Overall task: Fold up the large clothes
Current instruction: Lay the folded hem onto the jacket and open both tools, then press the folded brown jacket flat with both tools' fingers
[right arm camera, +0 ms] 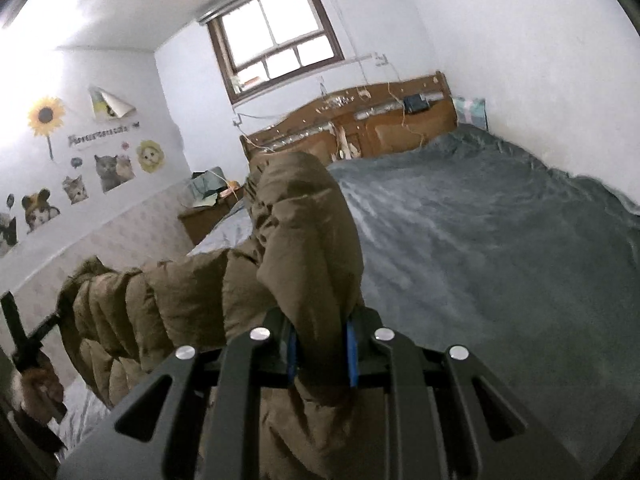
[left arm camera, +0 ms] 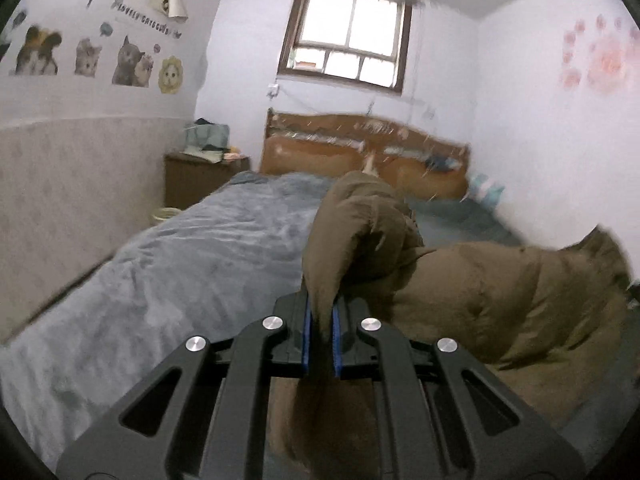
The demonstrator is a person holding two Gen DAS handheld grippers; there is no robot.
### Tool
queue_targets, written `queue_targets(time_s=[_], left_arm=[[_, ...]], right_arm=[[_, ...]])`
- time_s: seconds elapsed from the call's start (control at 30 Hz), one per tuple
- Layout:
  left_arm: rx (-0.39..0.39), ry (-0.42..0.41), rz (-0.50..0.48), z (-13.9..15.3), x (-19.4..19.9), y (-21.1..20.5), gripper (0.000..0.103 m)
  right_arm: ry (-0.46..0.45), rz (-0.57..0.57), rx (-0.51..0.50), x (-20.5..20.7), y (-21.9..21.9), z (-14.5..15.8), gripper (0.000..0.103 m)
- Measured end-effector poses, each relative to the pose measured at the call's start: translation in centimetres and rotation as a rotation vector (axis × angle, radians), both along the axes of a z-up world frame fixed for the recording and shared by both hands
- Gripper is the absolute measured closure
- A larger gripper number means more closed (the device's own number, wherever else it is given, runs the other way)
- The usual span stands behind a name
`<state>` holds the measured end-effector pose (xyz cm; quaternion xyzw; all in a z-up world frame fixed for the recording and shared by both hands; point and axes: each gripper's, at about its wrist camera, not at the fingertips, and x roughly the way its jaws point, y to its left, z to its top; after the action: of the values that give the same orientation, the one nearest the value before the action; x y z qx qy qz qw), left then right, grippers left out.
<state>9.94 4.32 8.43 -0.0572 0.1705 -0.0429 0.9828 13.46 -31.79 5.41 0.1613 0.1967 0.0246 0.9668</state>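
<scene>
A large brown padded coat [left arm camera: 500, 300] is held up above a bed with a grey blanket [left arm camera: 180, 272]. My left gripper [left arm camera: 321, 320] is shut on a bunched edge of the coat, which rises in a hump ahead of the fingers. My right gripper [right arm camera: 322, 344] is shut on another thick fold of the coat [right arm camera: 192, 304]. In the right wrist view the coat stretches away to the left, where the other gripper [right arm camera: 24, 340] shows at its far end. The grey blanket [right arm camera: 480, 240] lies below and to the right.
A wooden headboard [left arm camera: 360, 152] stands at the far end under a window [left arm camera: 348, 40]. A nightstand [left arm camera: 200, 176] with clutter sits left of the bed beside the wall with cat stickers [left arm camera: 88, 56]. A white wall [left arm camera: 560, 140] runs along the bed's right side.
</scene>
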Motion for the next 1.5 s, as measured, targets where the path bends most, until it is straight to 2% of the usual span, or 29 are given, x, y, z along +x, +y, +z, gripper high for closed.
queue_targets(time_s=[0.1, 0.17, 0.27, 0.33, 0.43, 0.5, 0.53, 0.57, 0.6, 0.63, 0.67, 0.7, 0.73, 0.8, 0.87, 1.0, 1.07, 1.13, 1.2, 1.3, 1.37, 1.43, 1.5], left_arm=[[-0.011, 0.096, 0.039, -3.0, 4.9, -0.3, 0.096], [-0.001, 0.143, 0.056, -5.3, 6.6, -0.5, 0.095], [0.010, 0.217, 0.072, -8.5, 8.4, -0.4, 0.093], [0.017, 0.231, 0.080, -9.6, 9.0, 0.0, 0.093], [0.006, 0.246, 0.116, -10.9, 10.3, 0.7, 0.092], [0.026, 0.335, 0.155, -12.8, 11.4, 0.6, 0.091], [0.035, 0.415, 0.152, -14.6, 12.2, 0.6, 0.089], [0.040, 0.467, 0.151, -16.1, 12.5, 0.7, 0.082], [0.046, 0.507, 0.152, -17.5, 12.7, 0.9, 0.077], [0.041, 0.526, 0.161, -18.6, 12.7, 1.3, 0.064], [0.025, 0.517, 0.185, -18.9, 12.4, 1.8, 0.052], [-0.001, 0.493, 0.222, -18.6, 11.9, 2.5, 0.046], [-0.022, 0.482, 0.240, -18.1, 11.5, 3.0, 0.029], [-0.081, 0.444, 0.275, -16.5, 10.5, 4.3, 0.005], [-0.127, 0.367, 0.306, -13.5, 8.6, 5.2, 0.004], [-0.143, 0.223, 0.318, -8.5, 4.9, 4.5, 0.003], [-0.109, 0.159, 0.258, -6.1, 4.3, 1.2, 0.003], [-0.024, 0.137, 0.173, -5.2, 4.3, -2.7, 0.003], [0.043, 0.142, 0.092, -6.1, 4.6, -6.5, 0.003], [0.068, 0.172, 0.023, -8.5, 5.7, -10.0, 0.003], [0.116, 0.171, 0.027, -10.0, 6.7, -11.4, 0.003], [0.170, 0.212, 0.026, -12.1, 7.6, -12.3, 0.003], [0.190, 0.268, 0.033, -14.1, 8.6, -12.5, 0.003]], right_arm=[[0.045, -0.019, -0.034, 3.4, -0.1, -1.6, 0.085], [0.093, -0.037, -0.071, 5.4, 0.0, -3.6, 0.084], [0.177, -0.052, -0.019, 8.1, -1.2, -7.9, 0.084], [0.222, -0.054, -0.036, 9.6, -1.3, -10.0, 0.084], [0.237, -0.070, -0.050, 11.4, -1.1, -11.8, 0.082], [0.272, -0.093, -0.042, 12.2, -1.0, -13.2, 0.079], [0.308, -0.100, -0.057, 12.6, -0.7, -14.1, 0.075], [0.349, -0.098, -0.082, 12.8, -0.5, -15.0, 0.073], [0.372, -0.095, -0.095, 12.9, -0.4, -15.6, 0.062], [0.394, -0.100, -0.104, 12.9, -0.5, -16.2, 0.044], [0.404, -0.129, -0.111, 12.6, -0.7, -16.5, 0.038], [0.386, -0.140, -0.113, 12.3, -0.9, -16.1, 0.028], [0.362, -0.144, -0.127, 12.0, -0.6, -15.3, 0.014], [0.288, -0.144, -0.186, 10.4, 0.5, -12.8, 0.007], [0.222, -0.150, -0.235, 9.2, 1.7, -9.9, 0.005], [0.116, -0.153, -0.275, 6.5, 5.4, -5.0, 0.002], [0.103, -0.128, -0.262, 6.2, 6.9, -4.3, 0.002], [0.131, -0.077, -0.251, 7.5, 8.8, -4.9, 0.002], [0.142, -0.065, -0.253, 8.3, 10.3, -6.1, 0.002], [0.169, -0.050, -0.272, 10.1, 11.7, -8.7, 0.002], [0.205, -0.017, -0.313, 10.9, 12.7, -10.6, 0.002], [0.246, 0.009, -0.348, 12.0, 12.8, -12.8, 0.002], [0.286, 0.037, -0.295, 13.4, 12.3, -14.9, 0.002]])
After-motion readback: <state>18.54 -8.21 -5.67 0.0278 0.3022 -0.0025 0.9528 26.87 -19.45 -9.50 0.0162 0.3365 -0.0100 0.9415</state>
